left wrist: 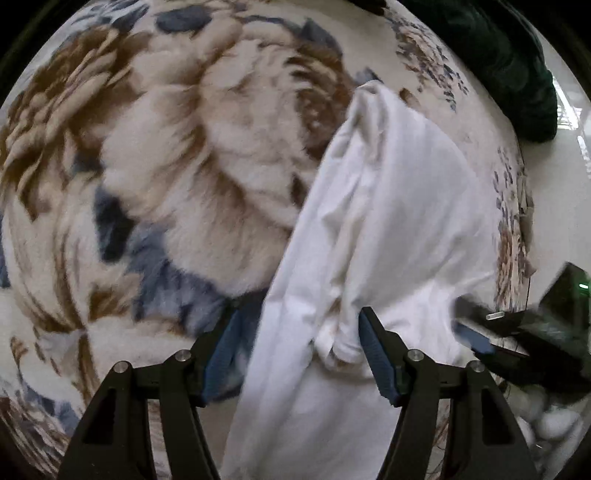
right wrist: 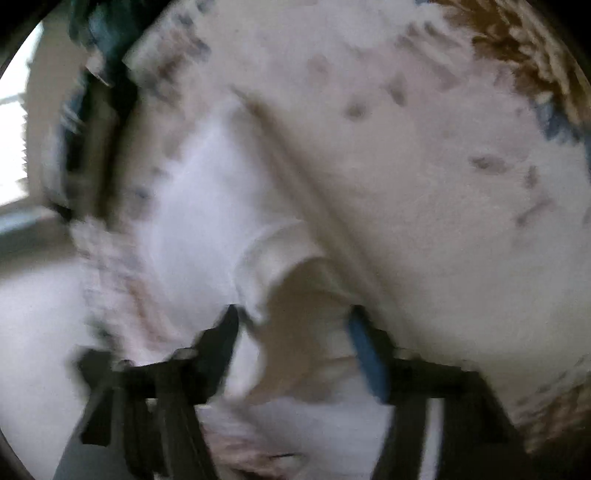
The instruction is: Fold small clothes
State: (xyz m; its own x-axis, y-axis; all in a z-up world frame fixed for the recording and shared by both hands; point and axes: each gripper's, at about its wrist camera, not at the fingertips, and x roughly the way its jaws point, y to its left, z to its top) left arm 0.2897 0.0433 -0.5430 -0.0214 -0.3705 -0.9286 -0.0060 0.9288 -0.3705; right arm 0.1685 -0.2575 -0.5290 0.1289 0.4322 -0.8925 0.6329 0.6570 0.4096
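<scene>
A small white garment [left wrist: 384, 229] lies bunched on a floral fleece blanket [left wrist: 155, 166]. My left gripper [left wrist: 295, 325] is open, its jaws wide apart, with a fold of the garment lying between the blue pads [left wrist: 376, 354]. My right gripper shows at the left view's right edge [left wrist: 476, 339], over the garment's edge. In the blurred right wrist view the right gripper [right wrist: 291, 321] is open, with the garment's ribbed hem [right wrist: 266, 254] between and just ahead of its fingers.
A dark green cloth [left wrist: 509, 66] lies at the blanket's far right edge, beside a pale floor [left wrist: 569, 155]. It also shows in the right wrist view [right wrist: 99, 33] at the top left. White quilted bedding [left wrist: 546, 424] sits at the lower right.
</scene>
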